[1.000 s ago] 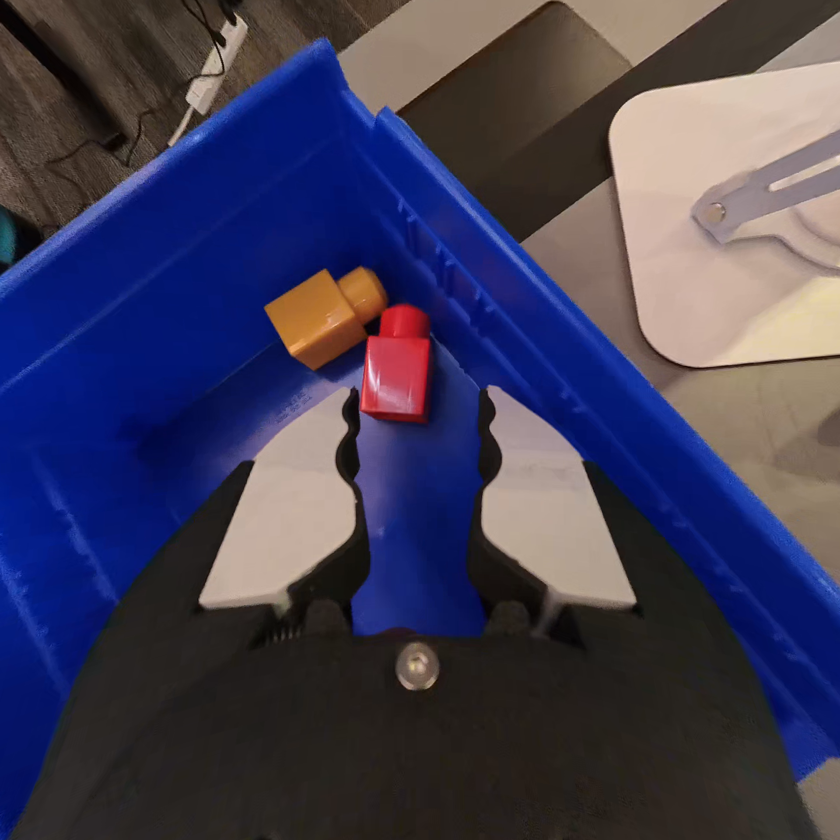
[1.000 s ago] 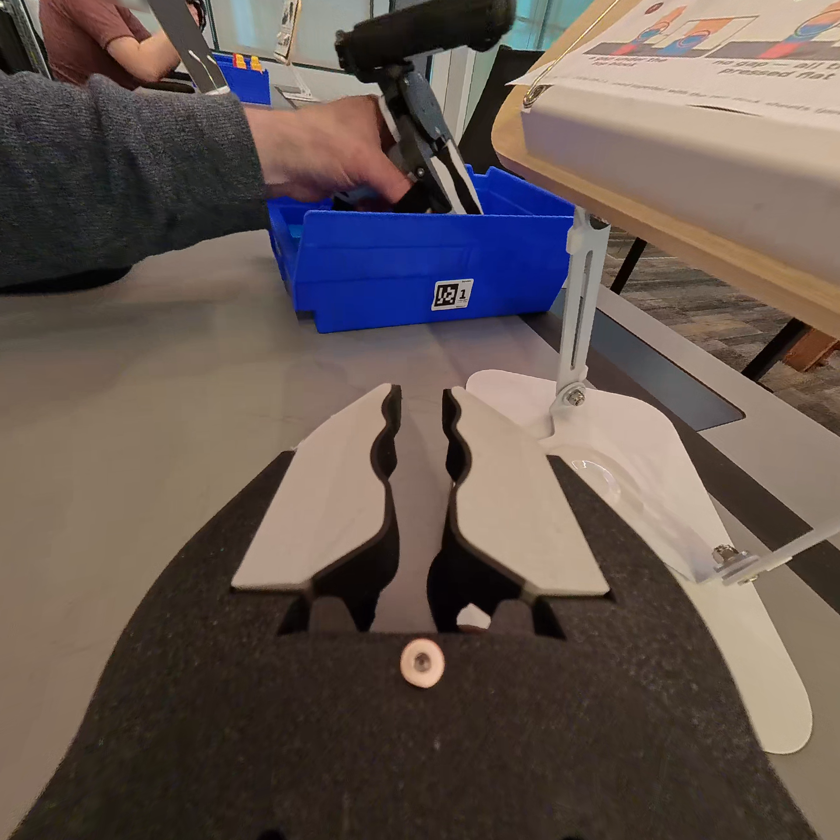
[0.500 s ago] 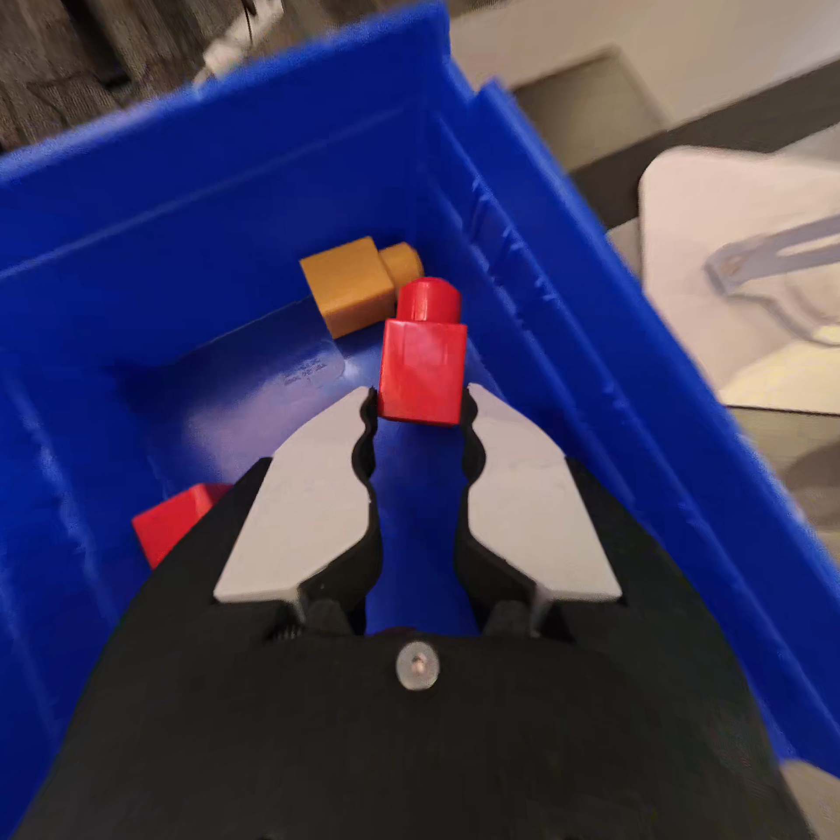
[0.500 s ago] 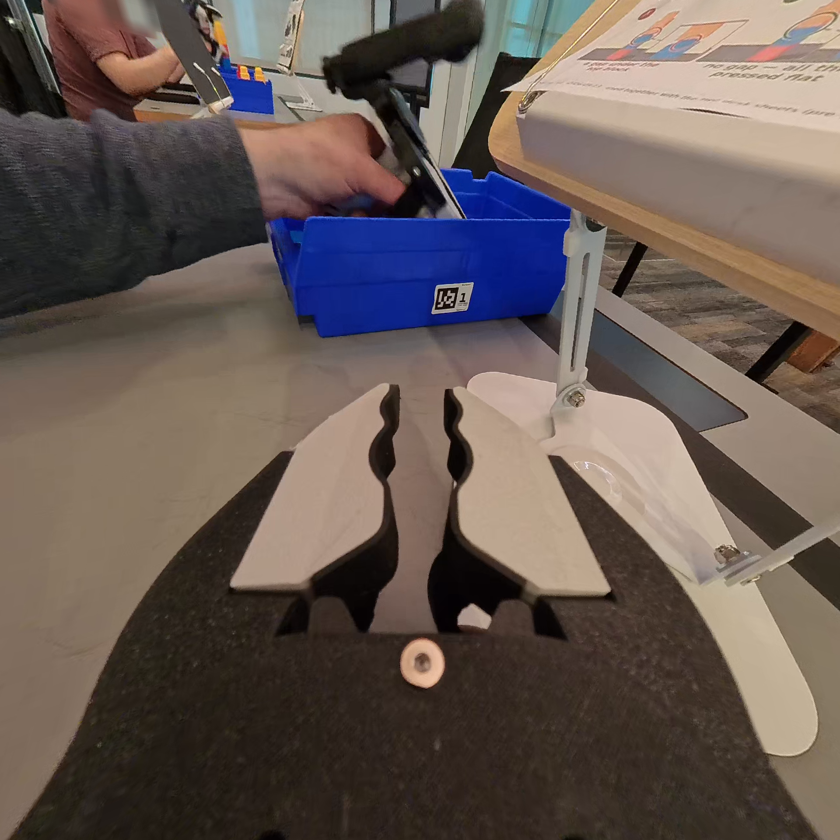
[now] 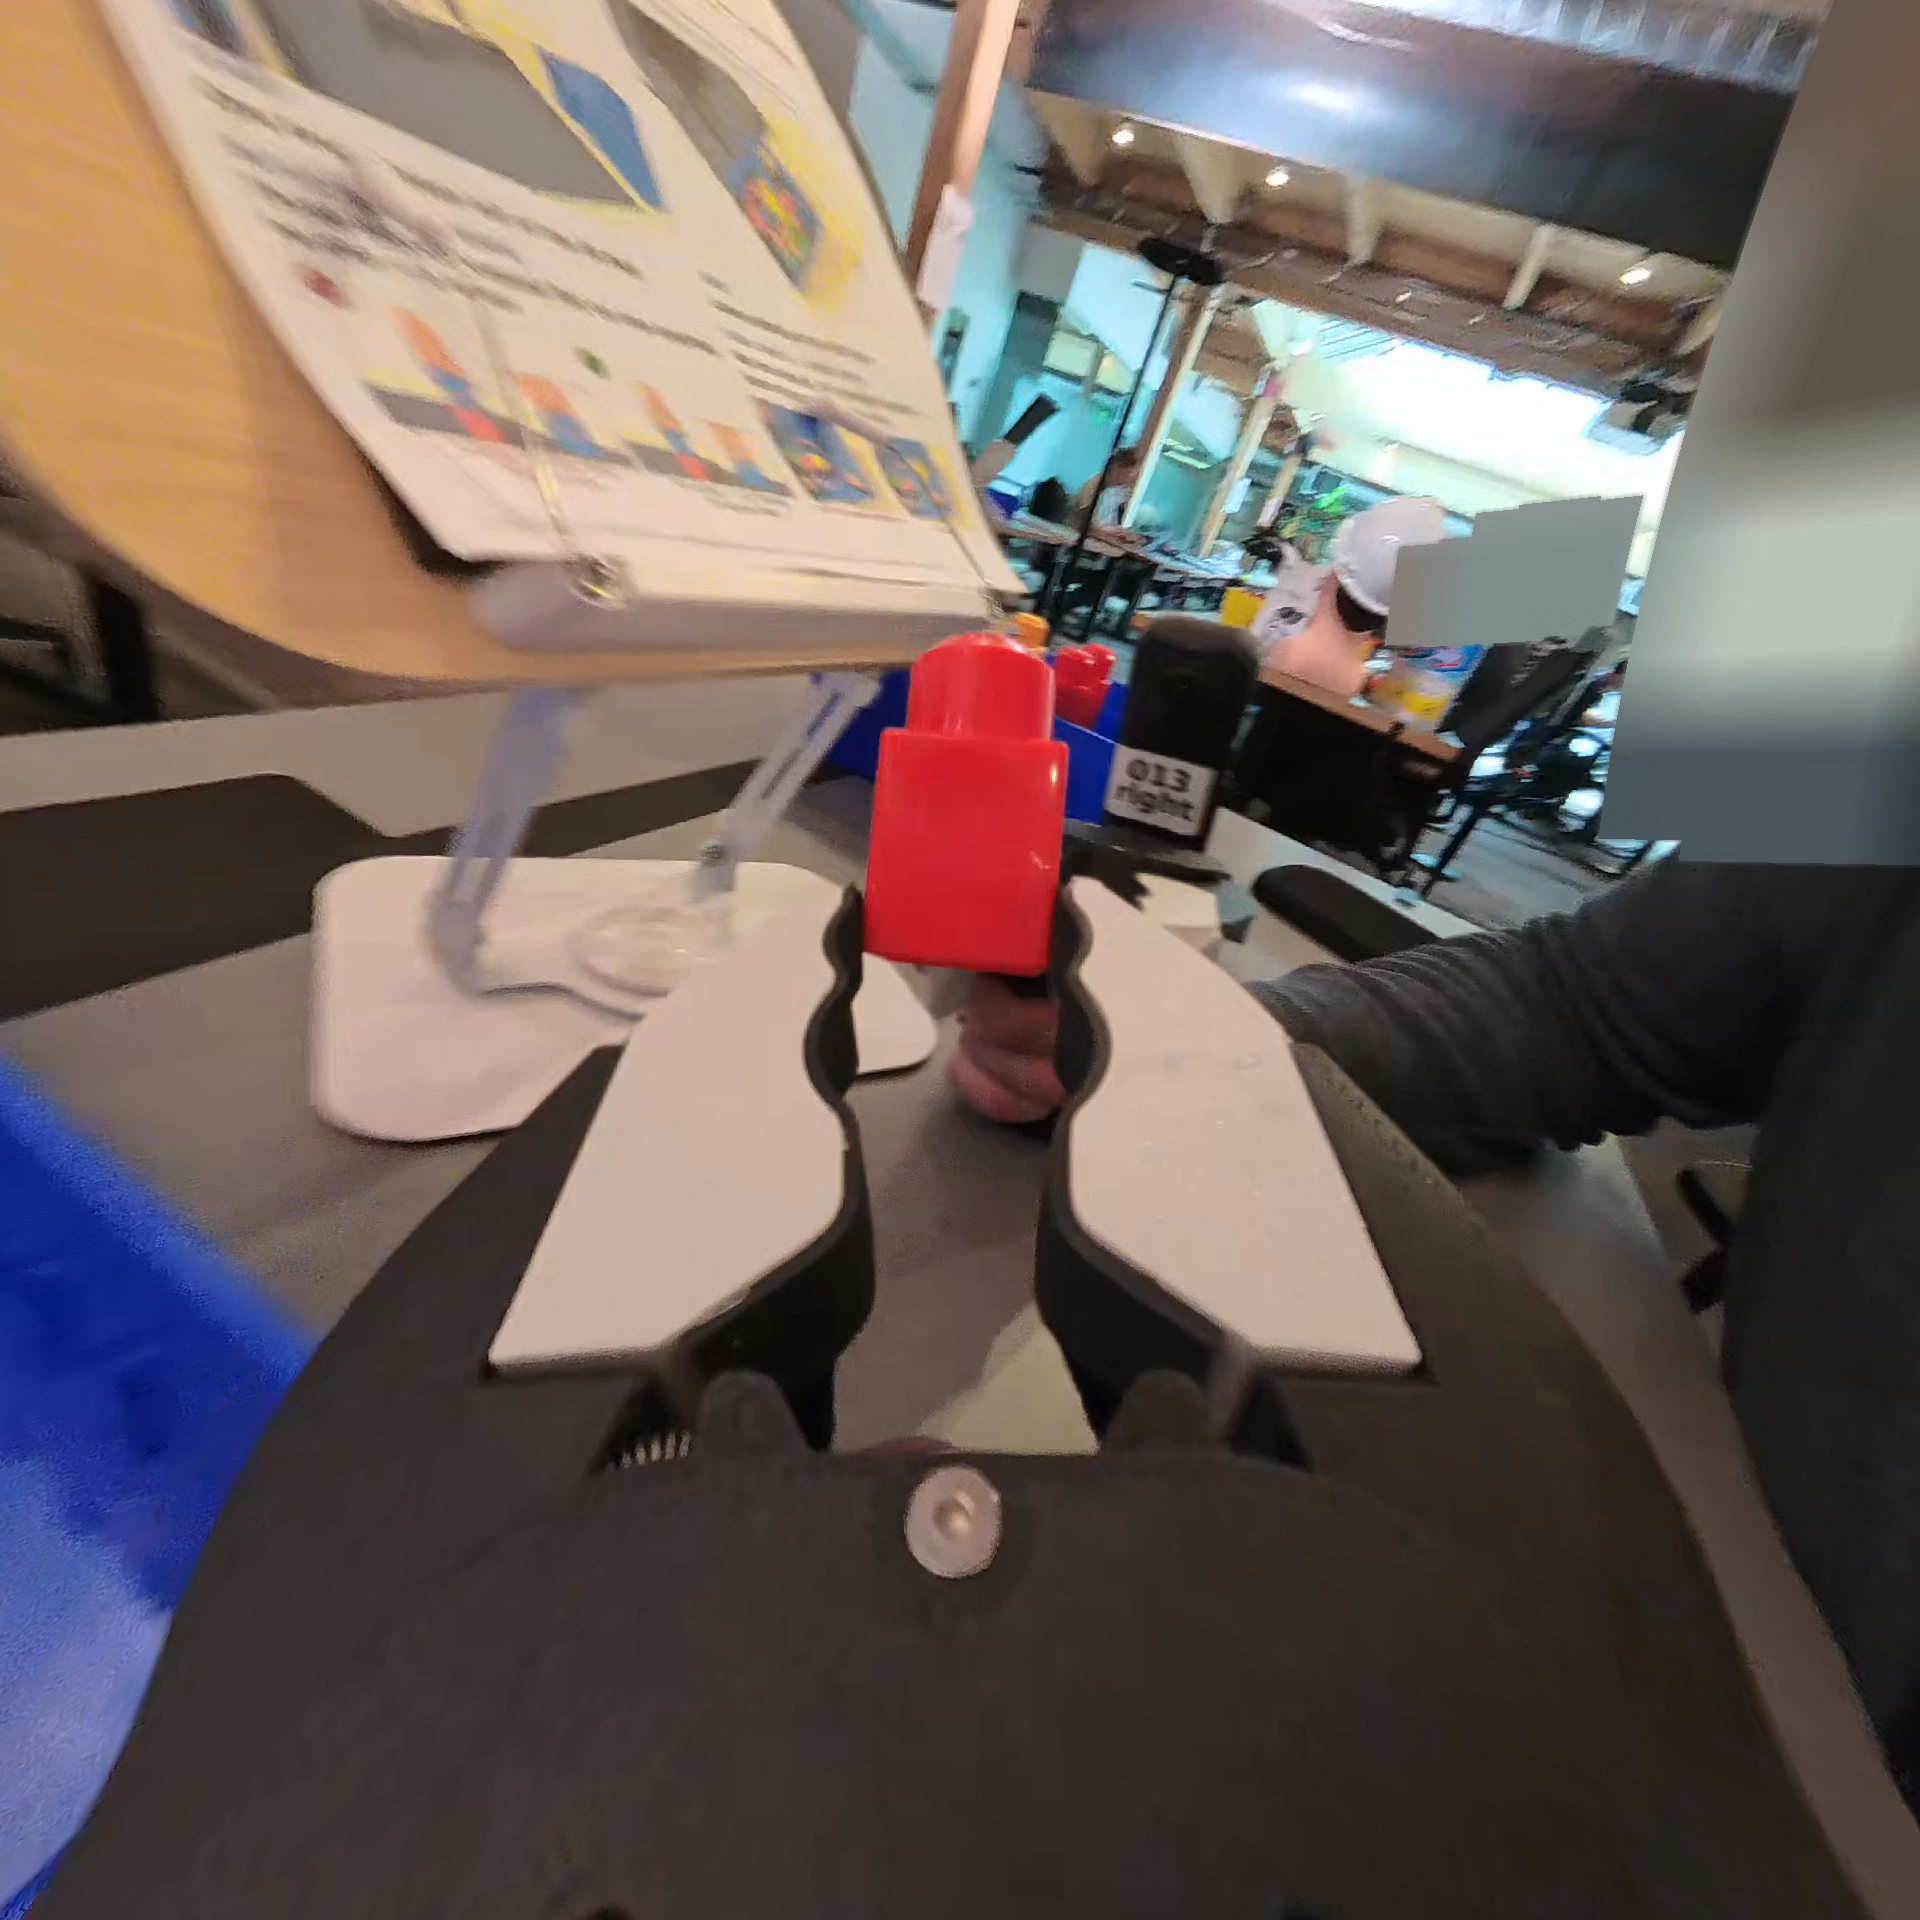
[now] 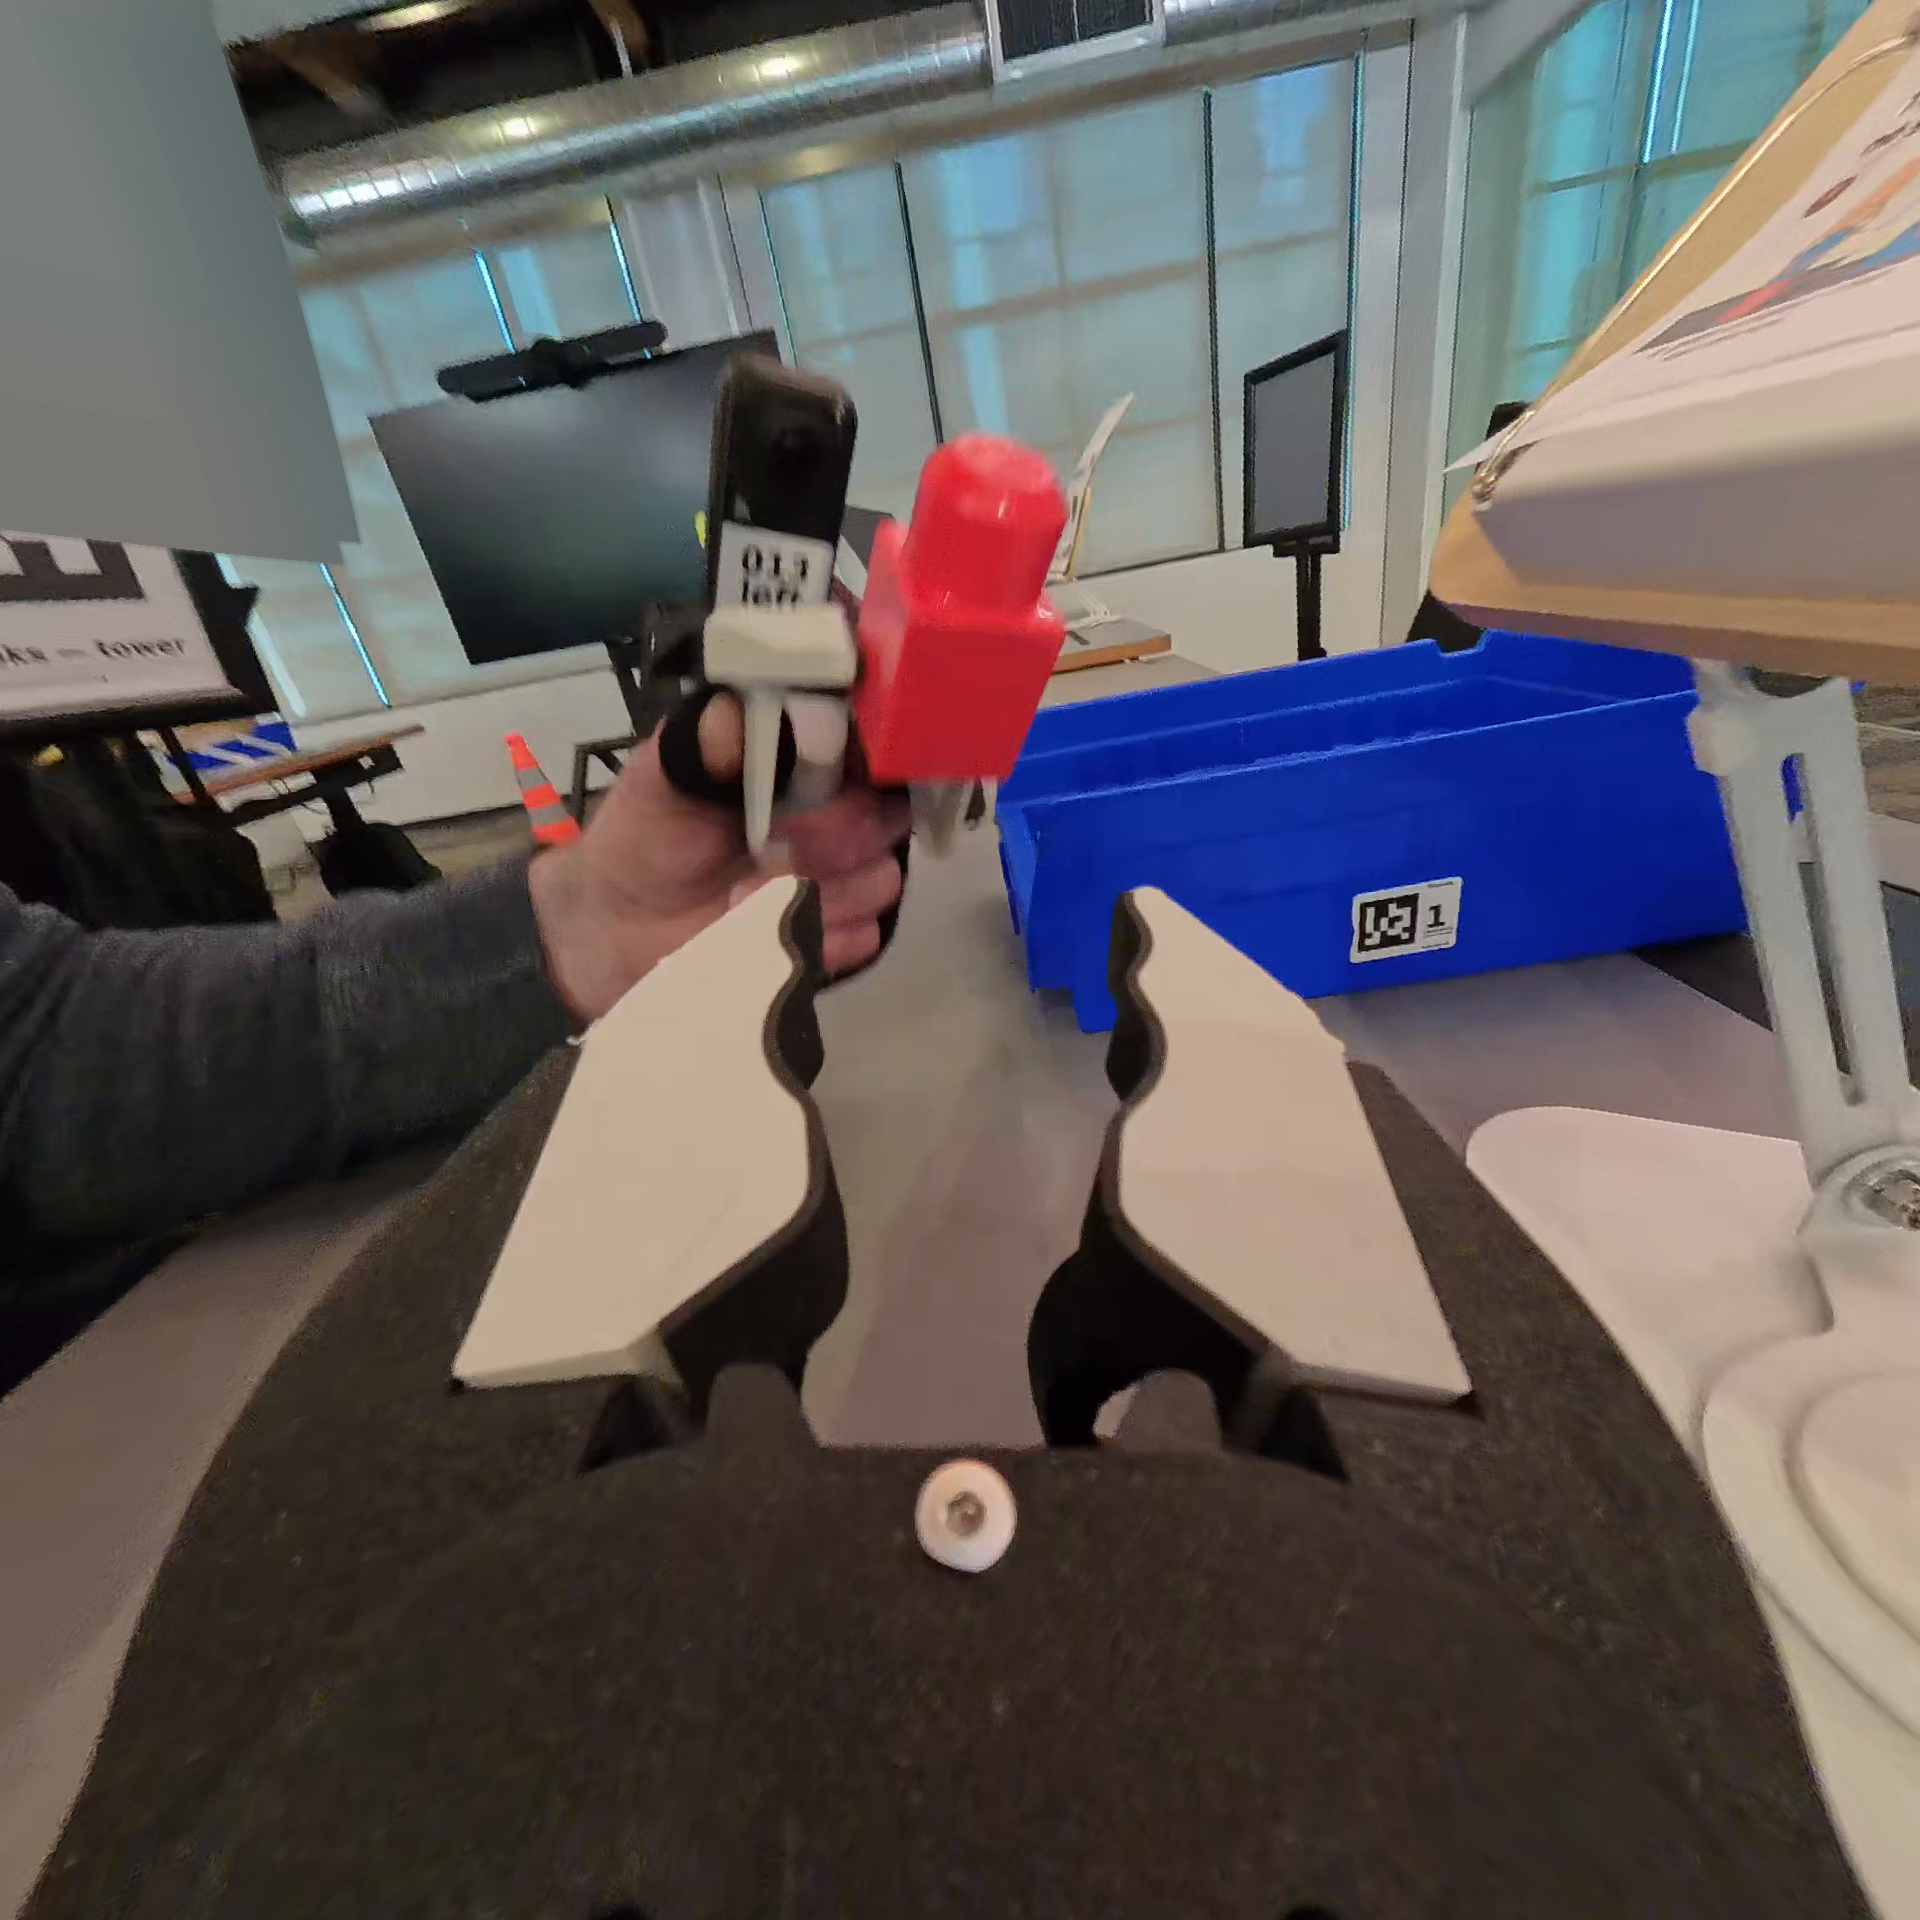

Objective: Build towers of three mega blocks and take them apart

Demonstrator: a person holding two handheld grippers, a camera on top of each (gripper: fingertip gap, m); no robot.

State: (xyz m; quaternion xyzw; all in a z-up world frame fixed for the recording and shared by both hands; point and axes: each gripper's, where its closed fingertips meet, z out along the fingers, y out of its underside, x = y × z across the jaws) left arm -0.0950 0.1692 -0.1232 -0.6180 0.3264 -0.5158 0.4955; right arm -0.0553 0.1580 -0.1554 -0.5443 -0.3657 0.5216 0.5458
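My left gripper (image 5: 957,920) is shut on a red mega block (image 5: 968,821), holding it stud up in the air above the table, with the pads pressed on its lower sides. The same red block (image 6: 961,634) shows in the right wrist view, held up by the left gripper (image 6: 862,821) in a person's hand (image 6: 665,883). My right gripper (image 6: 961,914) is open and empty, below and in front of that block. The blue bin (image 6: 1382,810) stands on the table behind, to the right.
A tilted wooden board with instruction sheets (image 5: 436,343) stands on a white base (image 5: 457,987) beside the bin. It also shows at the right edge of the right wrist view (image 6: 1704,416). A grey-sleeved arm (image 5: 1621,1018) reaches in from the right. The grey table (image 6: 1558,1049) lies beneath. The gap from one gripper's tips to the other's is roughly 6 cm. The white base (image 5: 457,987) is about 20 cm from my right fingertips. It turns up in the right wrist view (image 6: 1816,1226) as well.
My left gripper closed on the red block in the bin, lifted it out and swung it up toward the right gripper. My right gripper opened wide and tilted up.
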